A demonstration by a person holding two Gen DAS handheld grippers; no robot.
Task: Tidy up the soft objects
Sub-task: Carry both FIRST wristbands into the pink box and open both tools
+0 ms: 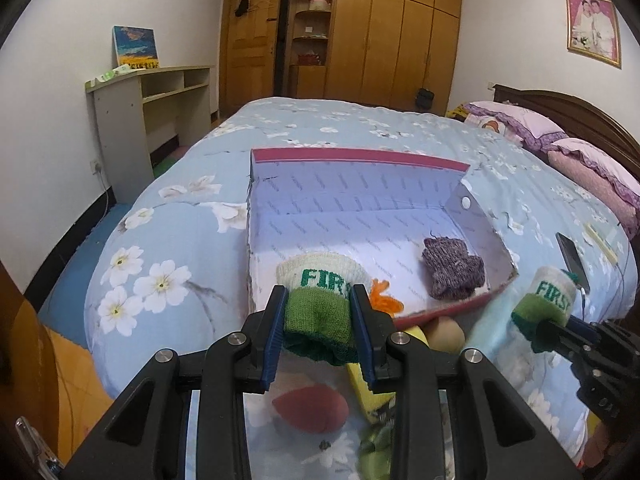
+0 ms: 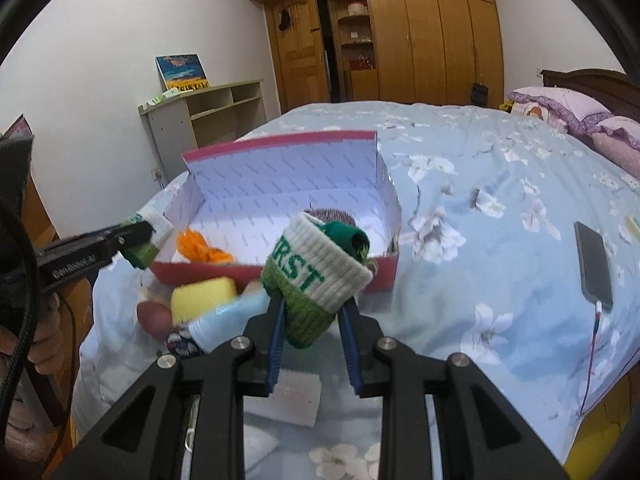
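My left gripper (image 1: pixel 319 320) is shut on a green-and-white knit sock (image 1: pixel 320 300) with green lettering, held just before the near wall of the open pink-rimmed box (image 1: pixel 360 156) on the bed. My right gripper (image 2: pixel 312 320) is shut on a matching knit sock (image 2: pixel 316 276), held near the box (image 2: pixel 280 140) front right corner. Each gripper shows in the other view: the right gripper (image 1: pixel 552 322) and the left gripper (image 2: pixel 136 236). Inside the box lie a purple knit piece (image 1: pixel 452 268) and an orange yarn piece (image 1: pixel 384 300).
A yellow sponge (image 2: pixel 202 294), a brownish egg-shaped object (image 1: pixel 444 332), a red teardrop sponge (image 1: pixel 310 408) and a light blue cloth (image 2: pixel 224 320) lie before the box. A phone (image 2: pixel 594 260) on a cable rests on the floral quilt (image 2: pixel 480 152). Pillows (image 1: pixel 516 120) sit at the headboard.
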